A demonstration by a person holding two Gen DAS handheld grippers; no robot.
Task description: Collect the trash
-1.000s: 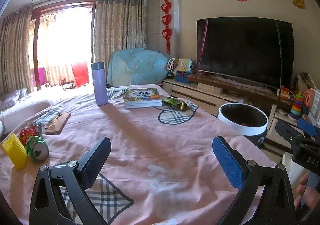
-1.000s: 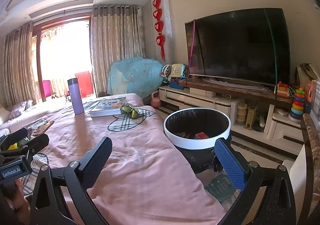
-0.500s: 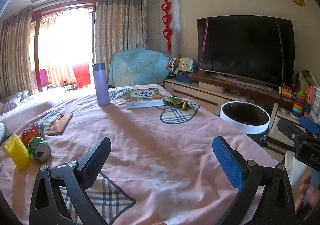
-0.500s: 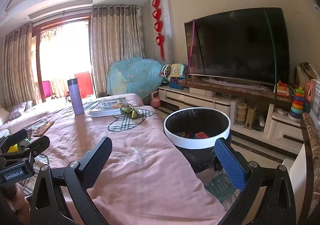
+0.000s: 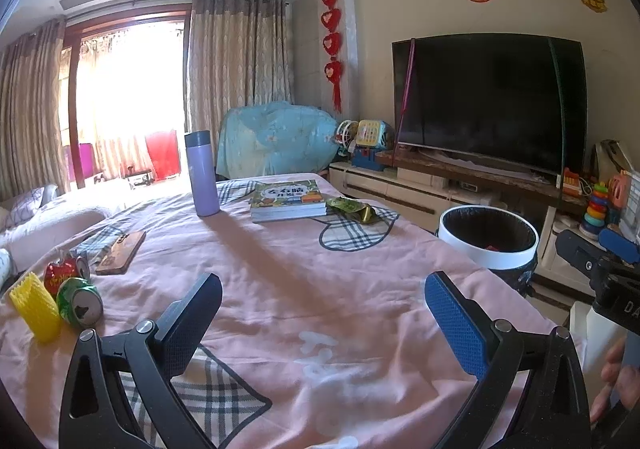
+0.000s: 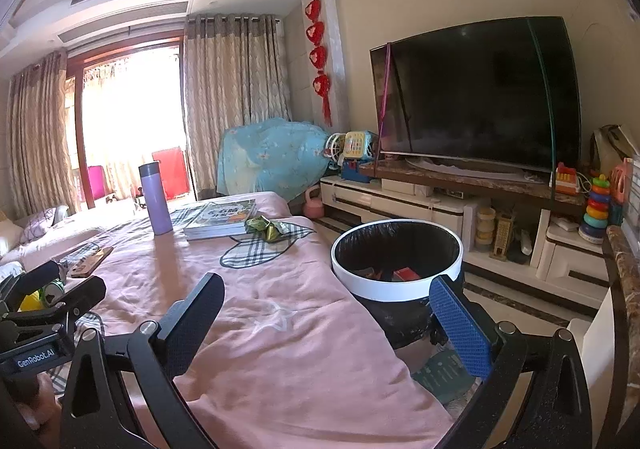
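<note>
My left gripper (image 5: 324,305) is open and empty above the pink tablecloth (image 5: 280,269). On the table's left lie a yellow foam net (image 5: 34,309), a green can (image 5: 80,301) and a red can (image 5: 64,273). A crumpled green wrapper (image 5: 352,207) lies beside the book (image 5: 286,199); it also shows in the right wrist view (image 6: 266,227). My right gripper (image 6: 326,307) is open and empty near the table's right edge. The white-rimmed bin (image 6: 396,261) with a black liner stands on the floor right of the table, with some trash inside.
A purple flask (image 5: 202,173) stands at the far side of the table. A phone in a brown case (image 5: 120,251) lies at the left. A TV cabinet (image 6: 460,209) with toys runs along the right wall. A sofa (image 5: 40,225) is at the left.
The left wrist view has turned slightly left, so the cans and foam net sit further into the frame. The right gripper has barely moved. Both grippers stay open.
</note>
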